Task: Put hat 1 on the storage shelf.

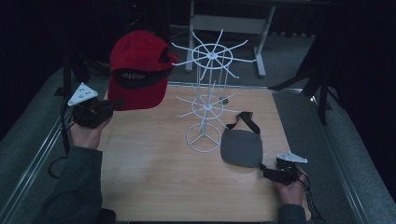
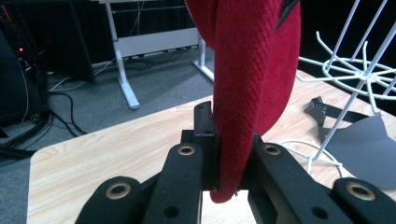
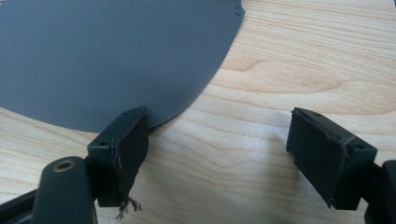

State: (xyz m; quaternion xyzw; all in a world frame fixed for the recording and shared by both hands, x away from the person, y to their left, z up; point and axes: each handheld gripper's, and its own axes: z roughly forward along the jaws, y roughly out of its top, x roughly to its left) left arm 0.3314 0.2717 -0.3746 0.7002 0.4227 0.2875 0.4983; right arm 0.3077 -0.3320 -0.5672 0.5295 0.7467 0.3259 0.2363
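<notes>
A red cap [image 1: 139, 69] with a black band hangs in the air over the table's far left corner. My left gripper [image 1: 112, 103] is shut on its lower edge; the red fabric [image 2: 254, 84] rises from between the jaws. A white wire rack [image 1: 209, 88] with two tiers of spokes stands mid-table. A grey pouch [image 1: 242, 147] with a black strap [image 1: 246, 120] lies flat to the rack's right. My right gripper [image 1: 267, 169] rests low at the pouch's near right edge, open, its jaws apart over bare wood beside the grey pouch [image 3: 116, 56].
The wooden table [image 1: 154, 182] has grey carpeted floor and a metal rail on both sides. A white desk frame [image 1: 224, 23] stands behind the table. The rack's ring base [image 1: 203, 137] sits close to the pouch. Cables trail from both grippers.
</notes>
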